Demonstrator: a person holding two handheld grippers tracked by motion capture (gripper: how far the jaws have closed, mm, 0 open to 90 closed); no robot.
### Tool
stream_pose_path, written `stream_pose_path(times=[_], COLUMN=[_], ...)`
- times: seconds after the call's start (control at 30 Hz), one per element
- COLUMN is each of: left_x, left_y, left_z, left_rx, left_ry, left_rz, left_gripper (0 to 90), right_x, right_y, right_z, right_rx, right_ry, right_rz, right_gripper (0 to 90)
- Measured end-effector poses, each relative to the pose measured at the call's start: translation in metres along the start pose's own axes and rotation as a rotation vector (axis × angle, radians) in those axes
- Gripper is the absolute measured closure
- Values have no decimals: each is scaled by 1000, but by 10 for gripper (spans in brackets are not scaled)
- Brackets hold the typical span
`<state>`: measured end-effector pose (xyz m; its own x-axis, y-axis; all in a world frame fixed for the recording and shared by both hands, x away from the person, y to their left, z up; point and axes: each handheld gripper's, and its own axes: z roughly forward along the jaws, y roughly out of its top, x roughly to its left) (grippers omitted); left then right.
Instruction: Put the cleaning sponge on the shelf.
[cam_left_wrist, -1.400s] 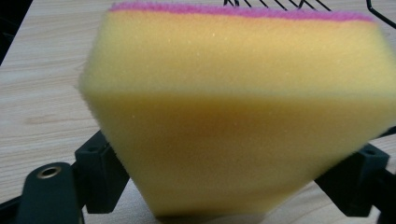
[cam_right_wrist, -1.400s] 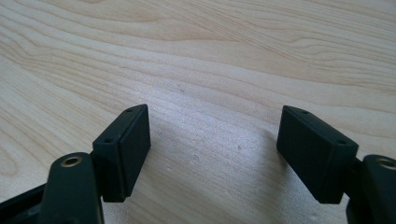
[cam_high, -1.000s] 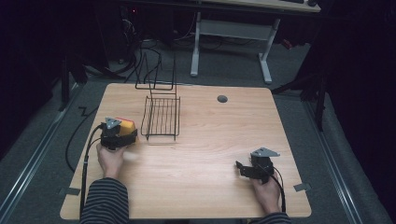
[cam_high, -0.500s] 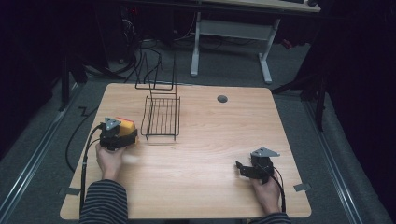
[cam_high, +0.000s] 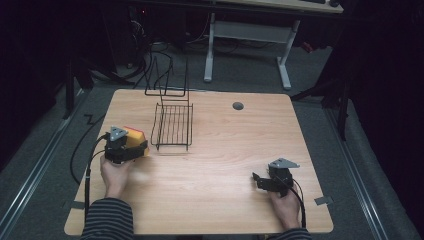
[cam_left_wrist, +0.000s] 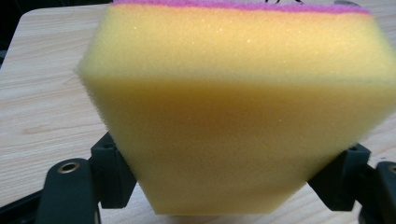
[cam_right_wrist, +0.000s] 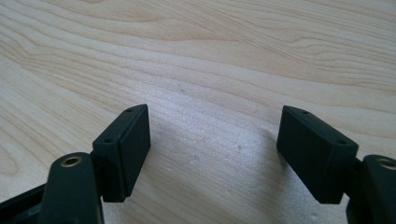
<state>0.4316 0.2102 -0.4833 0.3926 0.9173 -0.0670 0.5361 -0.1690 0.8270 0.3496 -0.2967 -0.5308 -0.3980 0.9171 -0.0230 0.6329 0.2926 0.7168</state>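
A: What did the left gripper view give that the high view didn't?

B: The sponge's make-up. Up close it was a thick yellow foam block with a thin pink layer along its far top edge, pinched at its lower corners between the left tongs' black jaws. From above it was just a yellow-and-orange patch poking out ahead of those tongs.

A: So the left tongs were clenched on it?

B: Yes, grasping the sponge, with the bench's wood showing behind it.

A: And the right tongs?

B: Released, jaws wide apart over bare wood grain (nothing between them). The high view placed them well apart from the left pair, near the bench's front right.

A: Any containers?

B: A black wire rack just beside the left tongs, towards the right pair, with nothing in it.
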Motion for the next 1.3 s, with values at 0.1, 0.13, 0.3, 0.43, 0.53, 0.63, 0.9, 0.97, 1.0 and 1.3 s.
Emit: stream_pose_path(times=[0.1, 0.13, 0.3, 0.43, 0.53, 0.63, 0.9, 0.97, 1.0, 1.3], left_x=[-2, -3, -9, -12, -15, -18, -28, -31, -32, -46], left_y=[0, 1, 2, 3, 7, 9, 20, 24, 25, 39], left_z=[-3, -4, -11, -19, -25, -28, -31, -31, -30, -23], left_rx=[2, 3, -4, -20, -13, -12, -12, -8, -14, -3], left_ry=[-23, -26, -52, -70, -83, -93, -139, -144, -149, -189], left_rz=[7, 12, 22, 30, 48, 62, 88, 101, 98, 127], left_gripper=[235, 235, 236, 236, 236, 236, 237, 237, 237, 237], right_x=[0, 0, 0, 0, 0, 0, 0, 0, 0, 0], right_y=[0, 0, 0, 0, 0, 0, 0, 0, 0, 0], right_z=[0, 0, 0, 0, 0, 0, 0, 0, 0, 0], right_rx=[0, 0, 0, 0, 0, 0, 0, 0, 0, 0], right_ry=[0, 0, 0, 0, 0, 0, 0, 1, 1, 2], right_rz=[1, 1, 0, 0, 0, 0, 1, 1, 1, 3], right_gripper=[261, 261, 261, 261, 261, 261, 261, 261, 261, 261])
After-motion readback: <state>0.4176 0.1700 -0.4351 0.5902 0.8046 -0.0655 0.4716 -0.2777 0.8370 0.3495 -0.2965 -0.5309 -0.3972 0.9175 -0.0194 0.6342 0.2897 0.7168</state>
